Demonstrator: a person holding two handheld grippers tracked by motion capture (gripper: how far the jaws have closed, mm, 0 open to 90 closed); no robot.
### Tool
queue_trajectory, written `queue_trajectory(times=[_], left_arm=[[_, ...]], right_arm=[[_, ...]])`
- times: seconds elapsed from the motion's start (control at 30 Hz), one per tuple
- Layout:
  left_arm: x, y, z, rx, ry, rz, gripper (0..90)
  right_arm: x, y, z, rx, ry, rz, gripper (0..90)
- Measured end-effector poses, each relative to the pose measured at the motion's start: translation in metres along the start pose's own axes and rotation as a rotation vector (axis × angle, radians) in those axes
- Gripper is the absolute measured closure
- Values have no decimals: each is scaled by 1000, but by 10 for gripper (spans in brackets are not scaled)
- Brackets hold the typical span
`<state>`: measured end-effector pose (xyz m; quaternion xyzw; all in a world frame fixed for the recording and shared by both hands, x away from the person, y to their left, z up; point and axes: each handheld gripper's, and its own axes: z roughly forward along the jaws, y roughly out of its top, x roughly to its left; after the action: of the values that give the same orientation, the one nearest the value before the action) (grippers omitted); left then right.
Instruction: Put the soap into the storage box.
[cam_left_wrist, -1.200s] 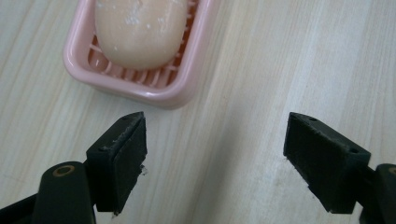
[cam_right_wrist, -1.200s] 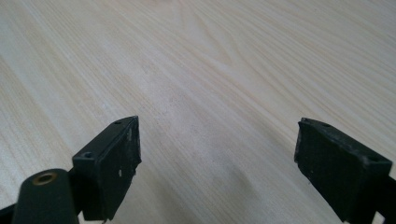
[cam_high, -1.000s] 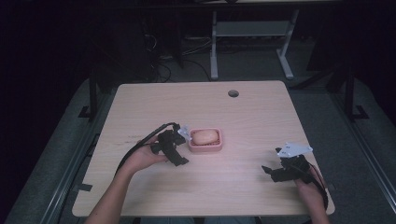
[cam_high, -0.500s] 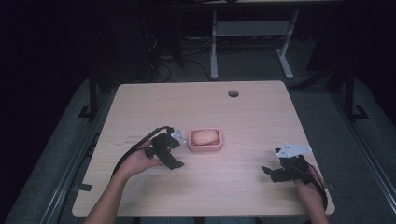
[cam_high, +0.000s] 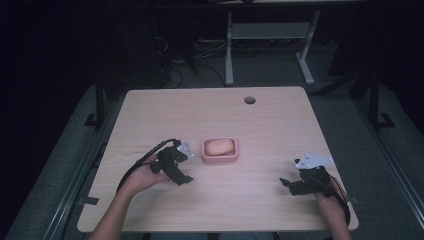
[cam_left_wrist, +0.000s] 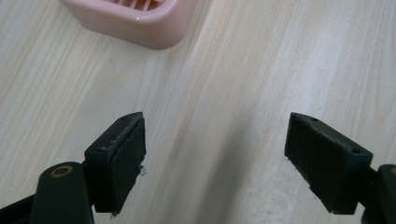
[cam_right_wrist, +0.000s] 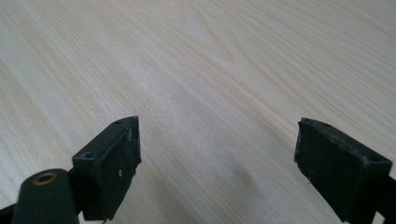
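Two grippers sit low over the table (cam_high: 270, 120) on my side, both with jaws spread wide and nothing between them. My right gripper (cam_high: 295, 185) rests near the right front corner, looking at bare wood, well apart from the work. My left gripper (cam_high: 181, 176) hovers just beside the pink soap dish (cam_high: 220, 157), short of its near left corner; its own view catches that corner of the dish (cam_left_wrist: 140, 23). Beyond, the peach soap bar (cam_high: 220, 146) lies inside the dish, mid-table. I judge this the approach step: next I should swing the left jaws toward the dish, square them to the bar or the rim, then close.
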<state>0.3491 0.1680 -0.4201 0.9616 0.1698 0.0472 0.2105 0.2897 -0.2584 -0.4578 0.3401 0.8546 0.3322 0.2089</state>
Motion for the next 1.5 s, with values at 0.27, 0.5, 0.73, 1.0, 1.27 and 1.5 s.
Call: queue_trajectory(times=[0.27, 0.5, 0.73, 1.0, 1.27, 1.5], left_arm=[[-2, -11, -2, -9, 9, -21, 197], [-5, -19, -4, -23, 19, -26, 197], [-6, -28, -5, -23, 17, -39, 198], [-8, -39, -8, -34, 26, -49, 198], [-11, -51, -11, -39, 33, -62, 198], [-15, -58, -15, -70, 54, -66, 199]], right_arm=[[0, 0, 0, 4, 3, 7, 139], [0, 0, 1, 4, 1, 9, 139], [1, 0, 1, 5, -2, 10, 140], [0, 0, 1, 6, -5, 9, 139], [1, 0, 1, 8, -10, 13, 140], [1, 1, 1, 9, -13, 7, 140]])
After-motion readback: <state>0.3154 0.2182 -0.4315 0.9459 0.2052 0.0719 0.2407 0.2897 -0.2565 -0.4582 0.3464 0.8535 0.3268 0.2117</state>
